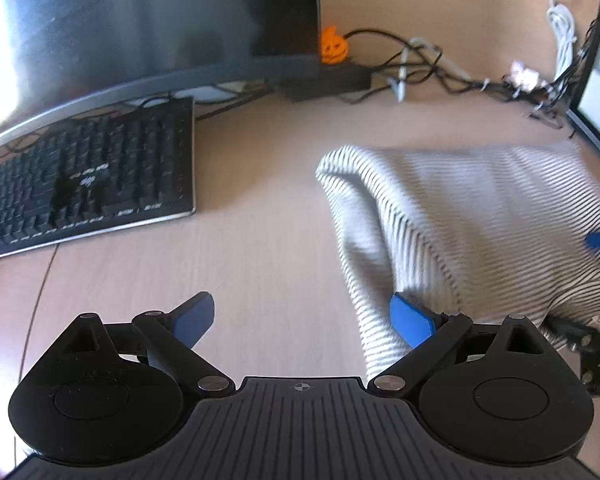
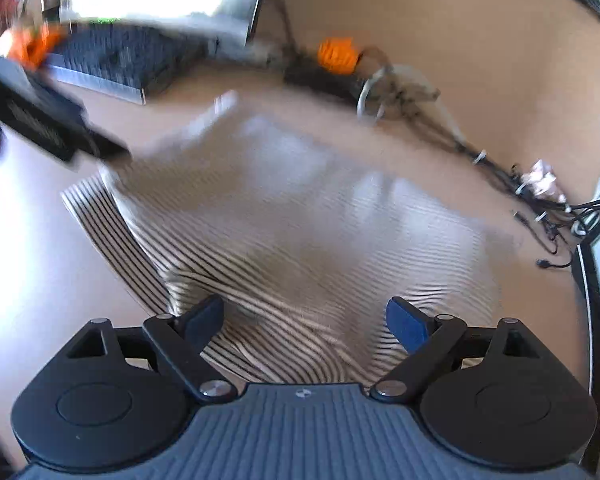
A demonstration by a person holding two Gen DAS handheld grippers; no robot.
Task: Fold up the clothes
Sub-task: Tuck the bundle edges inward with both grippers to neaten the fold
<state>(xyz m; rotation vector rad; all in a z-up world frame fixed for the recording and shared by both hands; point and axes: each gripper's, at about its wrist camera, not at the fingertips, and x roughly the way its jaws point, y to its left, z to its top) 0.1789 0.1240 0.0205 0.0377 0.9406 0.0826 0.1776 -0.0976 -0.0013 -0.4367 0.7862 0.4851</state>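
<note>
Left gripper (image 1: 303, 322): jaws wide apart, nothing held; striped shirt (image 1: 480, 220) lies ahead and to its right on desk (image 1: 260, 248), a fold just beside its right finger. Right gripper (image 2: 305, 322): jaws wide apart, hovering over shirt, no grip evident. Keyboard (image 1: 88, 184) ahead-left of left gripper; cables (image 1: 420, 64) beyond shirt. Risk: pics blurred, suggesting fast motion; shallow pinch could slip, or dragged cloth may snag cables.

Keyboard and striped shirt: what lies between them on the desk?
Only bare desk lies between the keyboard and the shirt, in the left wrist view.
</note>
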